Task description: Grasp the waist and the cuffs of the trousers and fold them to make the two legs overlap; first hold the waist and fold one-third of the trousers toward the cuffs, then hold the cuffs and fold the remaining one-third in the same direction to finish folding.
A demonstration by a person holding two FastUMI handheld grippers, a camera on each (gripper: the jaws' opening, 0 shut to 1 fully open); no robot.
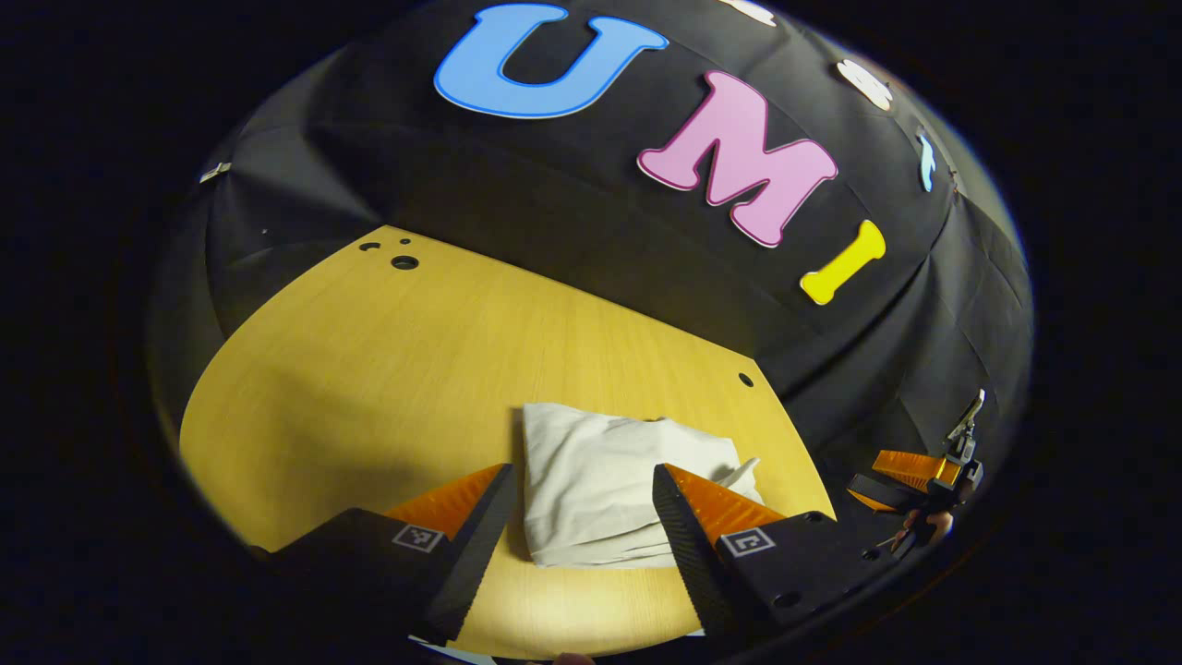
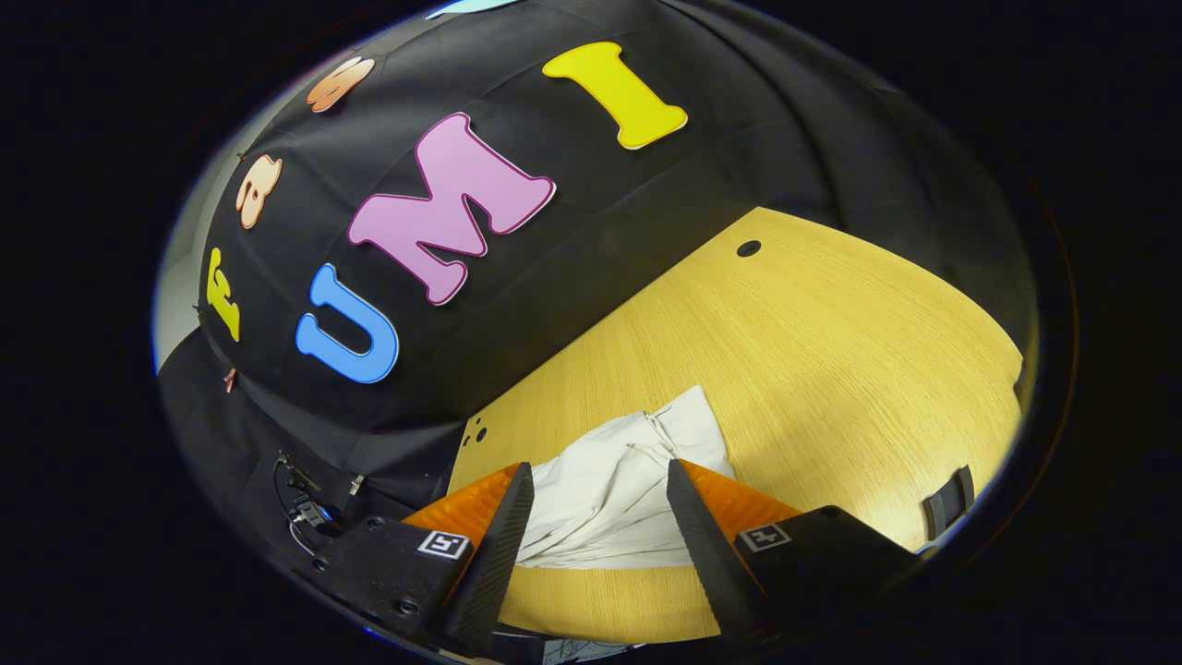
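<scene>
In the left gripper view the left claw (image 1: 582,503) stands with its two fingers wide apart, nothing between them but air; beyond and between the fingers the trousers (image 1: 614,485) lie on the tabletop (image 1: 388,369), pale off-white cloth folded into a compact, roughly square bundle with layered edges showing along its near side; the bundle sits near the tabletop's right edge, and a thin drawstring or strip of cloth sticks out at its right. Far off at the right of that view the right claw (image 1: 910,480) shows, held by a hand (image 1: 928,526) off the tabletop's edge. In the right gripper view the right claw (image 2: 600,513) is likewise spread open, holding nothing; the trousers (image 2: 628,485) lie just ahead of its fingers on the tabletop (image 2: 831,351), creased, with a cord lying across the upper folds; the bundle is close to the tabletop's near left part, the wood to its right bare. A few small dark holes (image 1: 404,262) mark the far corner of the tabletop. Neither claw touches the cloth.
</scene>
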